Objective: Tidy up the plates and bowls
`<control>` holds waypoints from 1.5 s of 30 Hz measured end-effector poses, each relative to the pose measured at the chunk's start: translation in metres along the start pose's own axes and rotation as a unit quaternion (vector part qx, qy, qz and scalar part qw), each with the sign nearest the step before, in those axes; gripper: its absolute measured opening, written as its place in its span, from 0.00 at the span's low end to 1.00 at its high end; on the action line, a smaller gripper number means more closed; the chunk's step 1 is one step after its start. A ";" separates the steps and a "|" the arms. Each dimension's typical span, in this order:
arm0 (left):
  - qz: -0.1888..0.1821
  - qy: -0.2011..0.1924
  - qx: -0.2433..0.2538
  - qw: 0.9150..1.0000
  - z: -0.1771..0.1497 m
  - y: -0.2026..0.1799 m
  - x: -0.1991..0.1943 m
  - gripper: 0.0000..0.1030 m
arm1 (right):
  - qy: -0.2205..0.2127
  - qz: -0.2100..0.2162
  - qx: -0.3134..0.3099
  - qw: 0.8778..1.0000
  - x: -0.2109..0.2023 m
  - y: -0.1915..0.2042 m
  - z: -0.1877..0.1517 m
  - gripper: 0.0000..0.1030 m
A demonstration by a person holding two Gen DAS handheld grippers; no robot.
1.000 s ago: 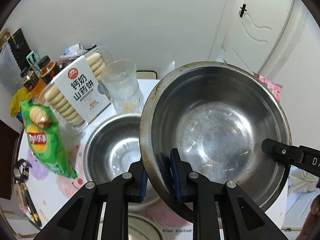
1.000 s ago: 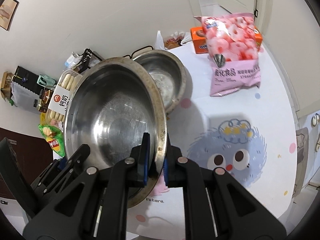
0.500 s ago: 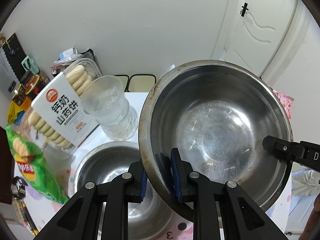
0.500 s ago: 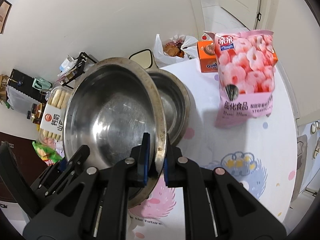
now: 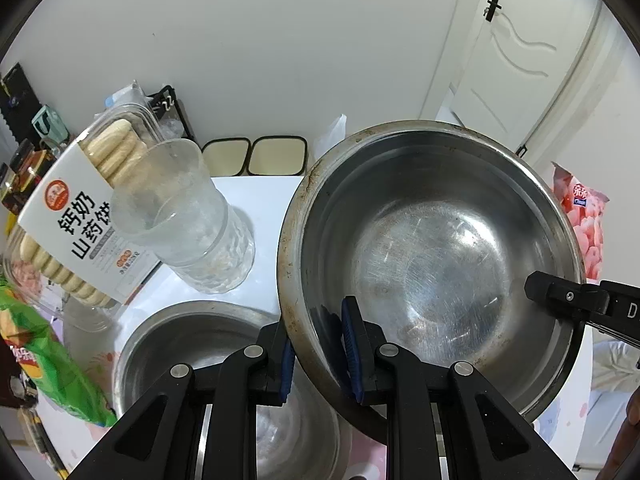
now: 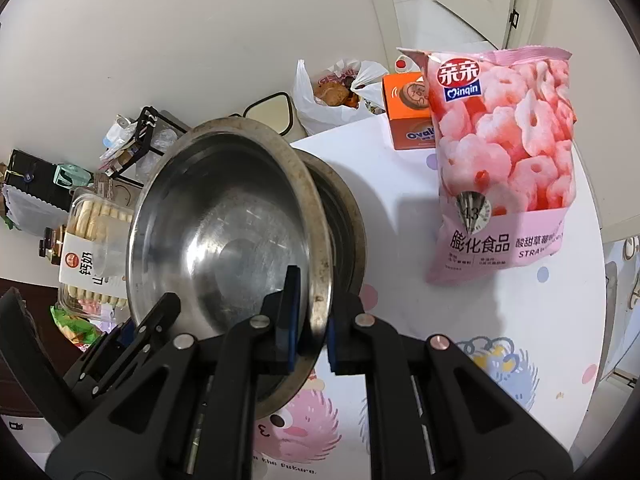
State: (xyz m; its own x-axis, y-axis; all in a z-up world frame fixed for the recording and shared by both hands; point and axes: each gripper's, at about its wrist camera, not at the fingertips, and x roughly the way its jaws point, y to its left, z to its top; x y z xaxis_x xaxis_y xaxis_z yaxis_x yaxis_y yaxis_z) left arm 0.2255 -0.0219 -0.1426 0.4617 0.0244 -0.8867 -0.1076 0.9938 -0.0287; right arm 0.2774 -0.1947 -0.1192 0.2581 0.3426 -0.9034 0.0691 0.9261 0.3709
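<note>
A large steel bowl is held in the air between both grippers. My left gripper is shut on its near left rim. My right gripper is shut on its opposite rim; the bowl fills the left of the right wrist view. A second steel bowl sits on the table below and left of the held one. In the right wrist view this second bowl shows just behind the held bowl's rim.
A clear glass jar and a biscuit box stand left of the bowls, with a green chip bag nearer. A pink snack bag and an orange box stand on the table's right side.
Both grippers have carried the large bowl forward and lower over the table. The second bowl now lies closer beneath it, and the jar and snack bag look nearer.
</note>
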 end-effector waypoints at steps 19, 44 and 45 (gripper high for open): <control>0.011 0.037 0.001 0.999 0.004 -0.008 0.027 0.23 | 0.024 -0.002 0.010 1.000 0.025 -0.007 0.009 0.12; 0.021 -0.007 -0.013 1.000 -0.007 0.000 -0.019 0.47 | 0.008 0.002 0.020 1.000 -0.009 -0.018 -0.007 0.38; 0.022 -0.009 -0.014 1.000 -0.009 0.001 -0.023 0.48 | 0.010 0.005 0.017 1.000 -0.011 -0.016 -0.009 0.38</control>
State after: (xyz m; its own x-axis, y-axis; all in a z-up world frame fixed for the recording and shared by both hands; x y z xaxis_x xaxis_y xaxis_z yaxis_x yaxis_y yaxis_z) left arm 0.2065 -0.0224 -0.1263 0.4716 0.0706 -0.8790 -0.1520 0.9884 -0.0022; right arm 0.2644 -0.2124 -0.1169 0.2389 0.3544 -0.9041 0.1001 0.9171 0.3860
